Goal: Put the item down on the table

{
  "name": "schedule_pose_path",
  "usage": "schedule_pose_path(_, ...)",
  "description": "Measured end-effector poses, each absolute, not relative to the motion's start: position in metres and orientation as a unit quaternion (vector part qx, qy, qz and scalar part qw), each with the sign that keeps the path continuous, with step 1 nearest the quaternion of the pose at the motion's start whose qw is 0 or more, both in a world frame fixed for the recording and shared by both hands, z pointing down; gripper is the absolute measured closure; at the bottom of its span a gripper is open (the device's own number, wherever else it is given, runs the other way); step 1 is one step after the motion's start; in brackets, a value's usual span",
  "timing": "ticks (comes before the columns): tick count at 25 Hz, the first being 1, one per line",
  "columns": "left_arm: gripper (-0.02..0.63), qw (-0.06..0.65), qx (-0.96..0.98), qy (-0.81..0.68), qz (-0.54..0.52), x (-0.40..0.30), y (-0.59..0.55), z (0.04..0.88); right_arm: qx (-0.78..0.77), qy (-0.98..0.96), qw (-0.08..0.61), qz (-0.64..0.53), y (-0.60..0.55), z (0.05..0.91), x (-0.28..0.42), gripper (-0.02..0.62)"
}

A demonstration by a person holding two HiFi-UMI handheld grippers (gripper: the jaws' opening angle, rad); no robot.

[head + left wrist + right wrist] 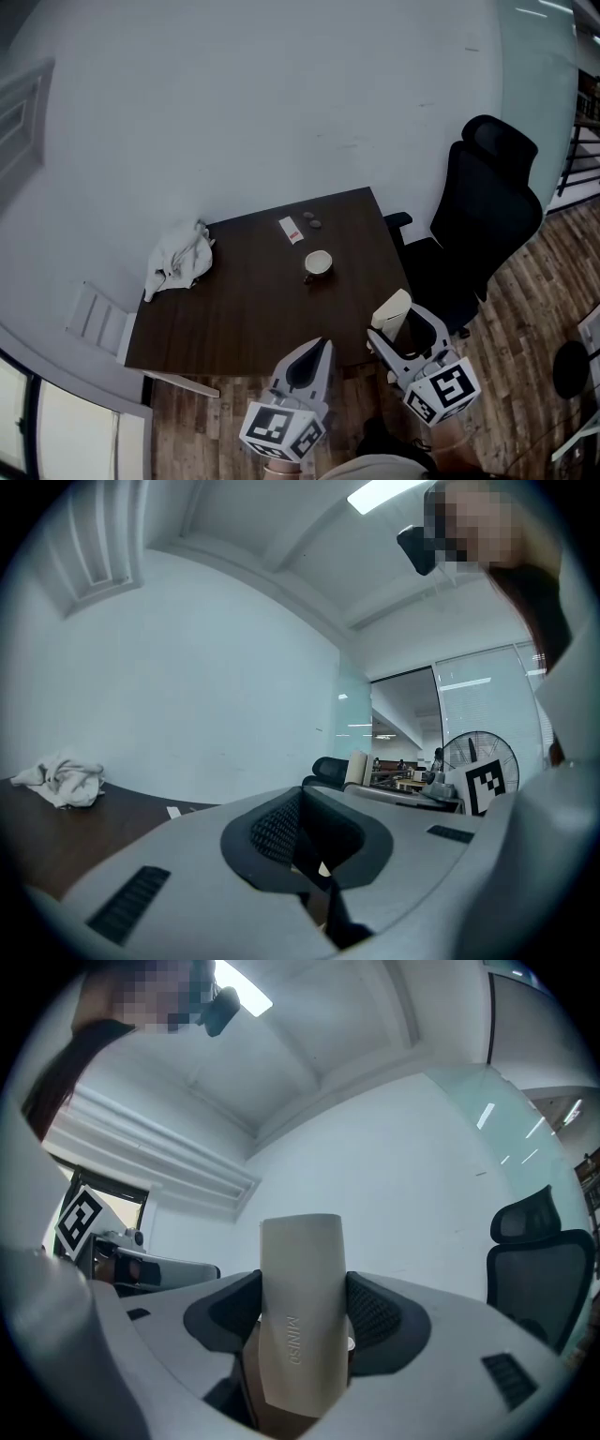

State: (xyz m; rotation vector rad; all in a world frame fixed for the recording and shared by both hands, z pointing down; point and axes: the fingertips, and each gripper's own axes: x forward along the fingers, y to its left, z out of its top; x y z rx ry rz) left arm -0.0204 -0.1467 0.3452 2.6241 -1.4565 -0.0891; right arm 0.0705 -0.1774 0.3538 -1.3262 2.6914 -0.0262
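Beige case [300, 1279] stands clamped between the fingers of the right gripper [301, 1309]; left gripper [302, 841] fingers pressed together.

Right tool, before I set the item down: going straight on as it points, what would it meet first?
Probably the pale wall. The right tool, shut on the beige item, tilts upward, with the office chair off to the side.

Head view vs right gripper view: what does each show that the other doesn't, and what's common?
Head view only: the cup, the white cloth and a small white card, all lying on the dark table.
Right gripper view only: the jaws pressed against both sides of the beige case, the lettering on its face, and a ceiling light.
Both: the right gripper holding that case, the black office chair and the pale wall.
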Motion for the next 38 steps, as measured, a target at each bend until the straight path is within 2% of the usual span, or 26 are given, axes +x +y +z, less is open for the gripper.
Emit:
schedule_pose_path(10, 0.588, 0.071, 0.856, -0.512, -0.031, -0.030, -0.198, 0.349, -0.390, 0.920, 0.016, 0.009, -0.238, 0.373, 0.046, 0.311)
schedule_pose_path(38, 0.588, 0.080, 0.867, -0.491, -0.029, -0.103, -0.279, 0.353, -0.352, 0.917, -0.189, 0.025, -0.324, 0.497, -0.030, 0.311)
